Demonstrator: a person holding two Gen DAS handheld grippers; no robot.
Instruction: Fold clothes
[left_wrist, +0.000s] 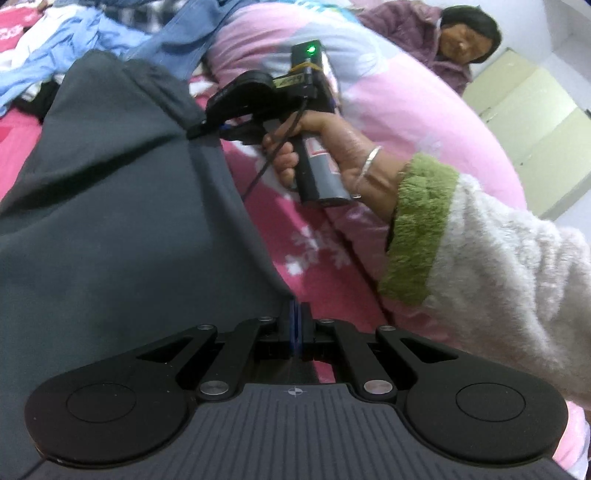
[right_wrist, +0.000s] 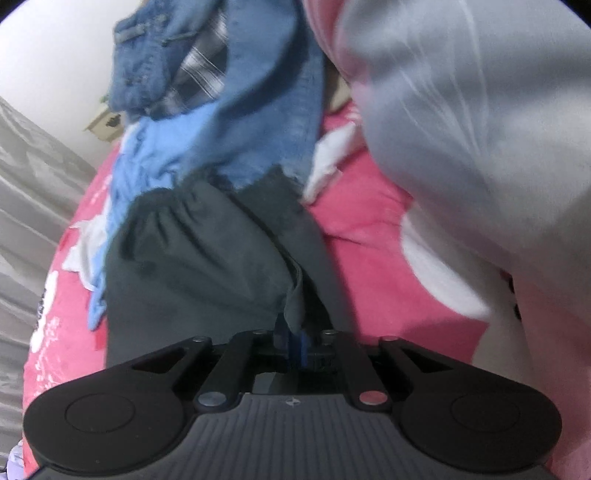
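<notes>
Clothes pile (left_wrist: 55, 48): at far left in the left wrist view, a heap of light blue, white and checked garments lies on the bed with a pair of blue jeans (left_wrist: 184, 40) beside it.
Dark grey garment (left_wrist: 110, 206): spread across the pink patterned bedcover (left_wrist: 314, 251), its gathered waistband toward the pile and its right edge running down to the left gripper.
Left gripper (left_wrist: 295, 314): jaws together, clamped on the near corner of the dark grey garment's edge.
Right gripper (left_wrist: 195, 131): seen from the left wrist camera farther up the same edge, its tip on the fabric; a green light shows on its top.
Right hand (left_wrist: 325, 147): wrapped round the handle, a silver bangle at the wrist, a white fleece sleeve (left_wrist: 498, 266) with a green cuff behind it.
Quilt (left_wrist: 406, 92): a pale pink and white quilt bulges along the right side of the bed.
Person: a second person in a purple fleece top (left_wrist: 417, 33) sits beyond the quilt, upper right.
Right wrist view: the jaws are closed on a fold of the dark grey garment, which stretches ahead toward the jeans and the pile; the picture is motion-blurred.
</notes>
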